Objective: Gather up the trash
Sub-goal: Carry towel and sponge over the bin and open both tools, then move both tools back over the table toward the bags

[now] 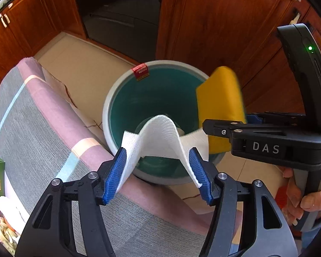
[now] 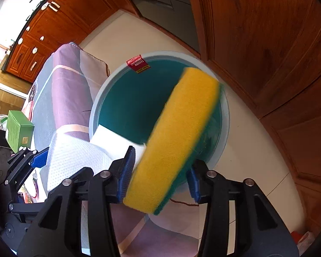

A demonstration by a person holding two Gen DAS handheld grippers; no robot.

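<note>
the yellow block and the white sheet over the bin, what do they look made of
Yellow block: looks like a foam sponge, matte and finely pored, with a thin green layer on one face, probably a scouring pad.
White sheet: likely paper towel or thin nonwoven cloth; it shows a dimpled embossed grid and droops limply.
Bin: seems to be smooth moulded plastic, pale rim, teal inside.

Both wrist views steeply down, close over one bin (image 1: 160,115).

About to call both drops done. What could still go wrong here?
The white cloth still drapes across the left gripper pads and may snag rather than fall. The sponge is tilted near the bin rim and could bounce onto the floor.
</note>
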